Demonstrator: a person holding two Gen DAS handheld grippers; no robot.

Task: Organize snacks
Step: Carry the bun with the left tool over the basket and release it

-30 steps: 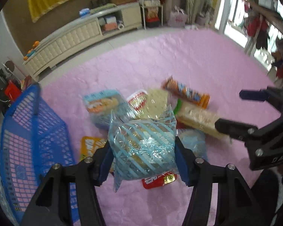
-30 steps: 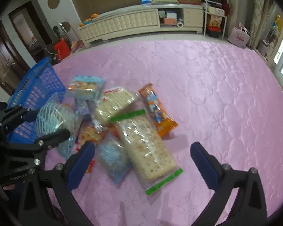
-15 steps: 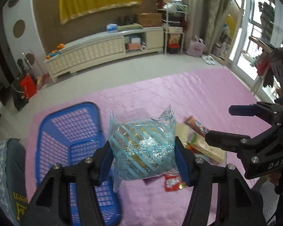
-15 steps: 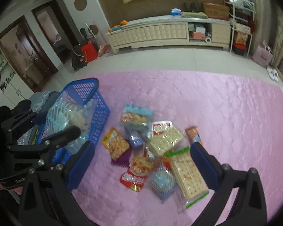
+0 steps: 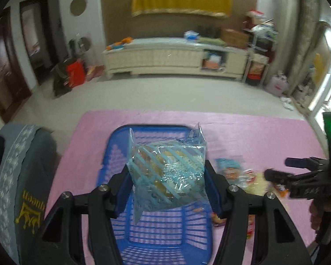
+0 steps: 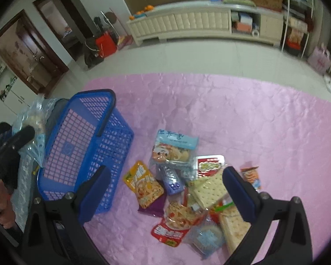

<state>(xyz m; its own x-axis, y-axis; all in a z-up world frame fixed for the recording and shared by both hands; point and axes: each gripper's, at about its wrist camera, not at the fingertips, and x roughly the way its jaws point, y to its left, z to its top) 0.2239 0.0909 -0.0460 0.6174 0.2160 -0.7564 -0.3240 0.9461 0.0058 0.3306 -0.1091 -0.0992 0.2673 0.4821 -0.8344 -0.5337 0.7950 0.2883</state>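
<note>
Above the blue basket (image 5: pixel 156 231), your left gripper (image 5: pixel 167 176) clamps a striped snack bag (image 5: pixel 167 174). Nothing lies inside the basket. Your right gripper (image 6: pixel 165 190) is spread wide, holding nothing.

Blue-striped clear bag (image 5: pixel 167 176) – blue lattice basket (image 6: pixel 88 141) – pink, seemingly quilted mat (image 6: pixel 242 114).

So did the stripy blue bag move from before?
Yes. The stripy blue bag, clamped in the left gripper, went from above the snack pile to over the blue basket.
</note>
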